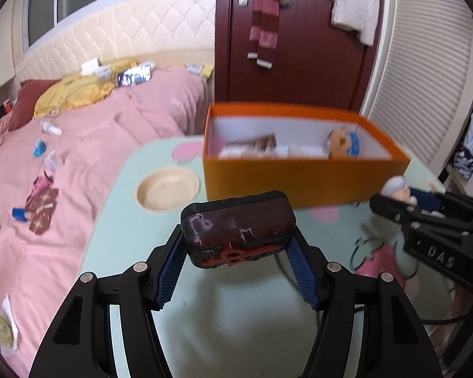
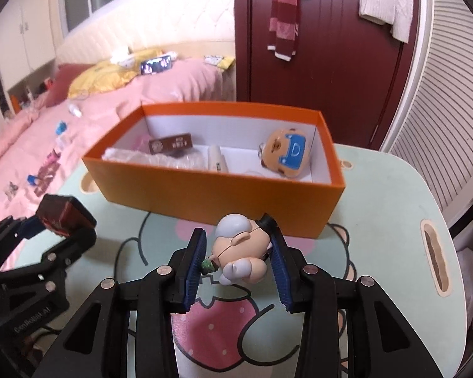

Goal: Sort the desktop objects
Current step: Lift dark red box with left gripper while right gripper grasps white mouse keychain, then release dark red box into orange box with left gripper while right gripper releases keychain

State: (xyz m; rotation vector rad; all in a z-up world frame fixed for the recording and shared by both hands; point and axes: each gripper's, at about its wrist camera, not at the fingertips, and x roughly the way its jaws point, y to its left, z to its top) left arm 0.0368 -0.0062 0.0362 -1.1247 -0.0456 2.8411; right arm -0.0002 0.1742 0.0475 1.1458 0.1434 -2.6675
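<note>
My left gripper (image 1: 238,239) is shut on a dark brown and black case (image 1: 238,225) with a red emblem, held above the table; it also shows in the right wrist view (image 2: 63,214). My right gripper (image 2: 238,245) is shut on a small grey-haired figurine (image 2: 239,249), held just in front of the orange box (image 2: 217,189); the figurine also shows in the left wrist view (image 1: 403,190). The orange box (image 1: 299,179) holds a bear toy (image 2: 285,152), a brown card (image 2: 170,143), a white tube and plastic wrap.
The mint cartoon table (image 2: 378,220) has a round recess (image 1: 167,189) at its left and a slot (image 2: 435,258) at its right. A pink bed (image 1: 63,173) with scattered small items lies left. A dark red door (image 2: 324,47) stands behind.
</note>
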